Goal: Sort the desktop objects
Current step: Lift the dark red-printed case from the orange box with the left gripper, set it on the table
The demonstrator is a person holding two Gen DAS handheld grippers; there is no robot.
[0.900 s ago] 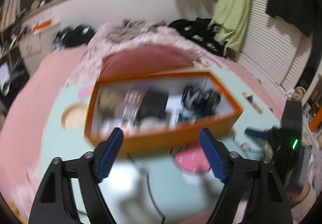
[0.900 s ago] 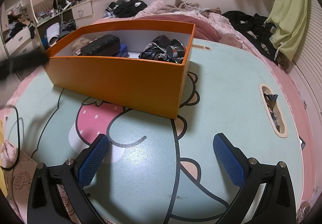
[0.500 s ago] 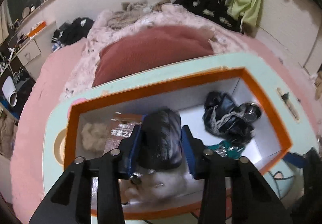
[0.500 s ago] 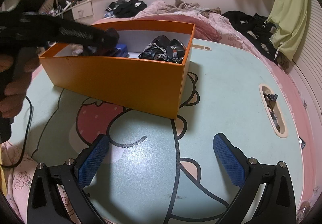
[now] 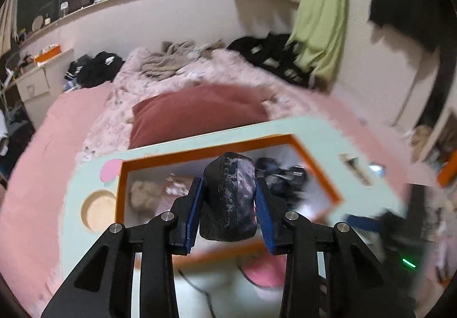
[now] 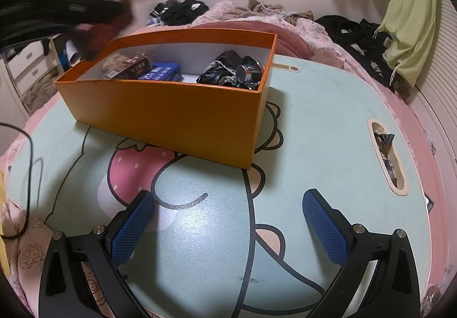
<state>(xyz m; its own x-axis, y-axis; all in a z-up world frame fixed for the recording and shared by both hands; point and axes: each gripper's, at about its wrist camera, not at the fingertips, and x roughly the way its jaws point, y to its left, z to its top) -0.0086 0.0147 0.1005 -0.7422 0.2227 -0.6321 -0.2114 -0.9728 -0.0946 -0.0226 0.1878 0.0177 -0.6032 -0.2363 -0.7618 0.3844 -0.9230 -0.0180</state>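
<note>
My left gripper (image 5: 228,203) is shut on a black oblong case (image 5: 228,201) and holds it lifted above the orange box (image 5: 320,172). In the right wrist view the case (image 6: 100,29) shows blurred above the left end of the box (image 6: 171,118). The box holds a dark packet (image 6: 134,64), a blue packet (image 6: 161,74) and a black bundle (image 6: 228,74). My right gripper (image 6: 228,223) is open and empty, low over the mint cartoon table (image 6: 328,124) in front of the box.
A slot (image 6: 387,158) in the table's right side holds wrappers. A black cable (image 6: 27,175) hangs at the table's left edge. A round recess (image 5: 97,212) sits left of the box. A bed with a red pillow (image 5: 200,115) and clothes lies behind.
My left gripper went into the box, shut on the black case and lifted it up out of the box. My right gripper has stayed still and open.
</note>
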